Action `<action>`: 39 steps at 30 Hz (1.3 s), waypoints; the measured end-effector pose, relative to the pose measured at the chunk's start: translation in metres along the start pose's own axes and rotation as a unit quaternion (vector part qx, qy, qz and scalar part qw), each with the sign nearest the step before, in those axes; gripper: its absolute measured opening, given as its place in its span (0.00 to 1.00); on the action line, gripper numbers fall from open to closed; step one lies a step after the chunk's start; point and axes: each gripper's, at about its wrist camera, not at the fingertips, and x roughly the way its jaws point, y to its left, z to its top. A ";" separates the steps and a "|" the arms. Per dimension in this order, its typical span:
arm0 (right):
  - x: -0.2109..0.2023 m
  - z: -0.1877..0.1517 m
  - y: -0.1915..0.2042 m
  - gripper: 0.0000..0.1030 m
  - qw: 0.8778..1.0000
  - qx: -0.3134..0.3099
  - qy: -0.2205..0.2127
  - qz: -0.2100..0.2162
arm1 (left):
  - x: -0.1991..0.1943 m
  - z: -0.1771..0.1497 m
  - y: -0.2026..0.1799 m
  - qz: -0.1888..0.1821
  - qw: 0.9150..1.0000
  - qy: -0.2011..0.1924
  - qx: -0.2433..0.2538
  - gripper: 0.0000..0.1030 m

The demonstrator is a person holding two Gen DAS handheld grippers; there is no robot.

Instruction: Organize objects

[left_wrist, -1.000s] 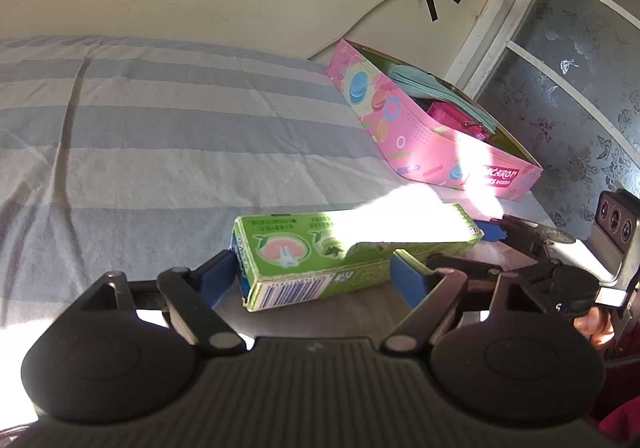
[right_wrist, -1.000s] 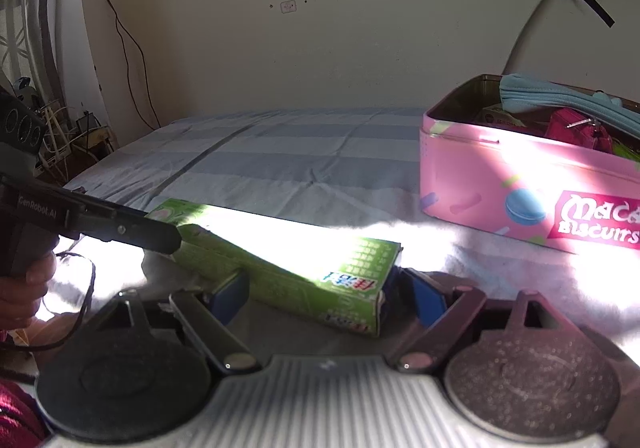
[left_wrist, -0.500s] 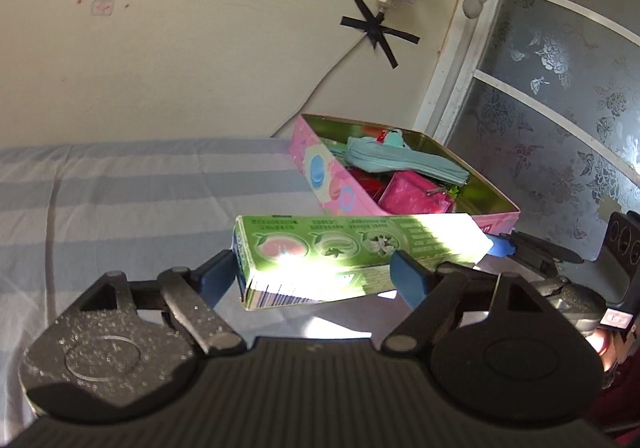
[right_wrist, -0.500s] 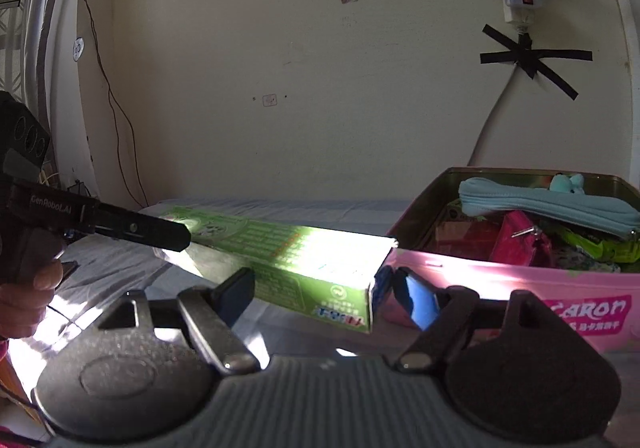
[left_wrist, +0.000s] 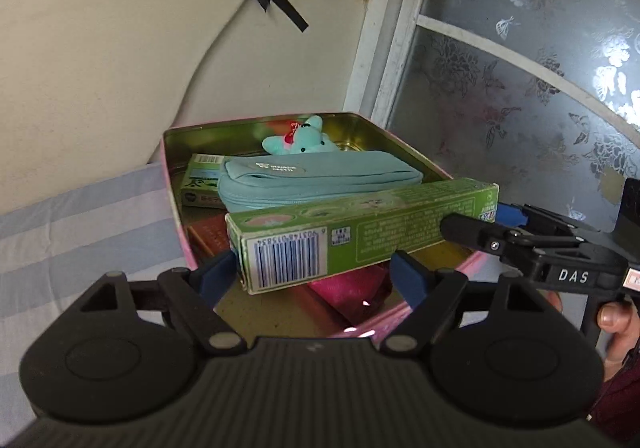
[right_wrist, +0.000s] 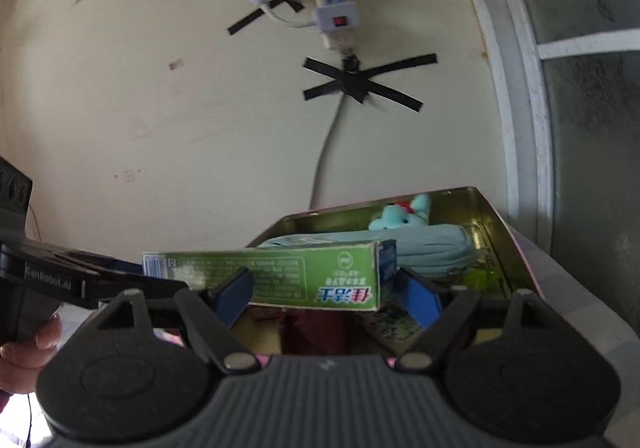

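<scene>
A long green toothpaste box [left_wrist: 360,232] hangs level over the open pink biscuit tin [left_wrist: 170,183]. My left gripper [left_wrist: 312,276] is shut on its barcode end. My right gripper [right_wrist: 324,290] is shut on its other end [right_wrist: 304,280], and that gripper also shows in the left wrist view [left_wrist: 496,224]. Inside the tin lie a light blue pouch [left_wrist: 316,179], a teal plush toy [left_wrist: 300,135], a small green box [left_wrist: 200,183] and red and pink items [left_wrist: 348,288]. The tin shows in the right wrist view too [right_wrist: 492,215].
The tin sits on a blue-and-grey striped bed sheet [left_wrist: 80,232] against a cream wall. A cable taped with black crosses [right_wrist: 356,83] and a power strip [right_wrist: 332,7] hang above. A frosted glass door [left_wrist: 520,87] stands to the right.
Both grippers have lifted the green box off the bed and carried it forward over the open tin. Their hold on its two ends is unchanged.
</scene>
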 end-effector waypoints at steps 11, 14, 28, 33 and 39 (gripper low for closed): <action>0.080 0.031 -0.004 0.88 0.995 -0.023 0.078 -0.056 | 0.065 0.031 0.008 0.049 0.997 0.046 -0.023 0.88; 0.067 0.026 -0.002 0.89 0.997 -0.007 0.060 -0.046 | 0.051 0.018 0.002 0.049 0.998 0.037 -0.015 0.88; -0.040 -0.017 0.024 0.89 0.995 0.080 -0.035 -0.045 | -0.031 -0.035 -0.041 0.110 0.993 -0.032 0.028 0.89; -0.056 -0.031 0.045 0.89 0.995 0.088 -0.034 -0.036 | -0.049 -0.057 -0.044 0.134 0.990 -0.042 0.030 0.89; -0.066 -0.045 0.071 0.89 0.996 0.076 -0.018 -0.031 | -0.062 -0.078 -0.040 0.146 0.988 -0.039 0.016 0.89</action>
